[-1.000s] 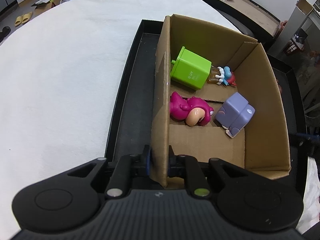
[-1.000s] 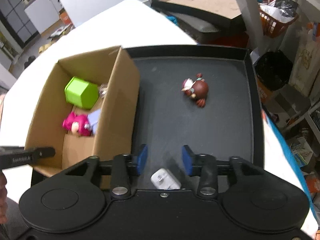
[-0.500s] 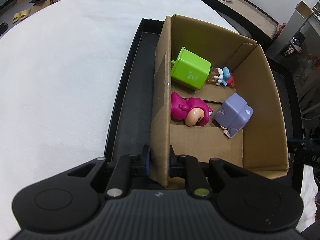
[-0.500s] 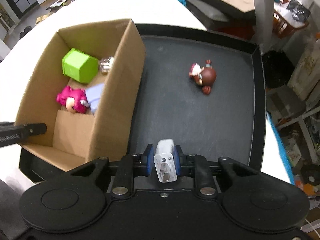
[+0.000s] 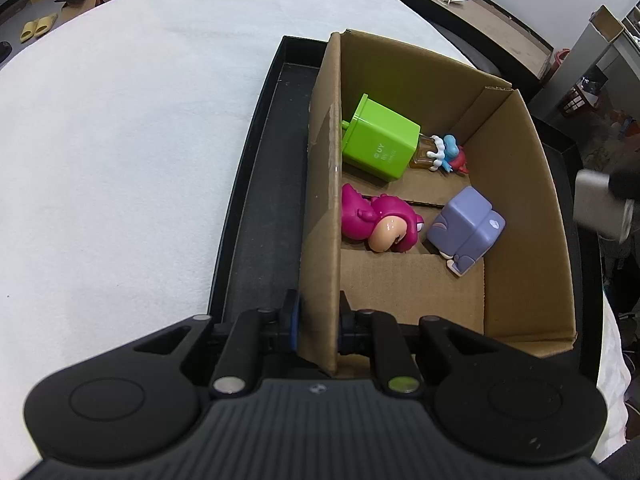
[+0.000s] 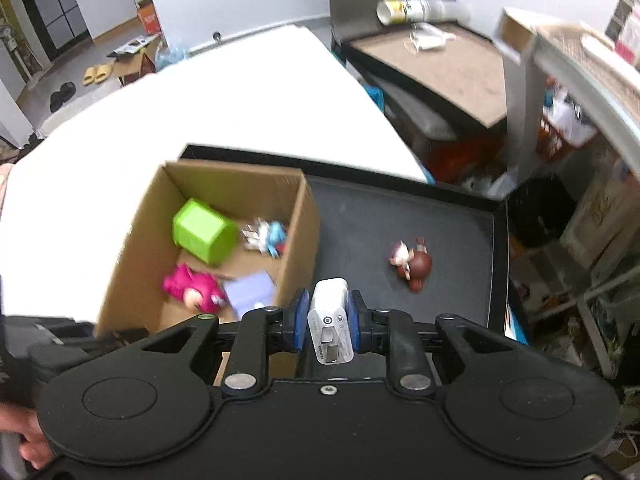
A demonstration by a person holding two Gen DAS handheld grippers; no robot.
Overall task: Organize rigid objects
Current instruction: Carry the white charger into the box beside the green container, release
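My left gripper (image 5: 316, 322) is shut on the left wall of the cardboard box (image 5: 326, 184), near its front corner. Inside the box lie a green cube (image 5: 380, 142), a pink toy (image 5: 378, 222), a lilac block toy (image 5: 466, 228) and a small blue-and-white figure (image 5: 444, 154). My right gripper (image 6: 328, 318) is shut on a white charger (image 6: 330, 320) and holds it up above the black tray (image 6: 400, 216), just right of the box (image 6: 224, 176). A brown figurine (image 6: 412, 264) lies on the tray.
The tray sits on a white table (image 5: 120, 140). A dark side table (image 6: 440, 68) with a cup and a mask stands behind. Shelves and clutter (image 6: 580, 200) are to the right. The right gripper shows blurred at the left wrist view's right edge (image 5: 604, 204).
My right gripper closed on the white charger and lifted it from the tray, moving up and toward the box. My left gripper has stayed clamped on the box wall.
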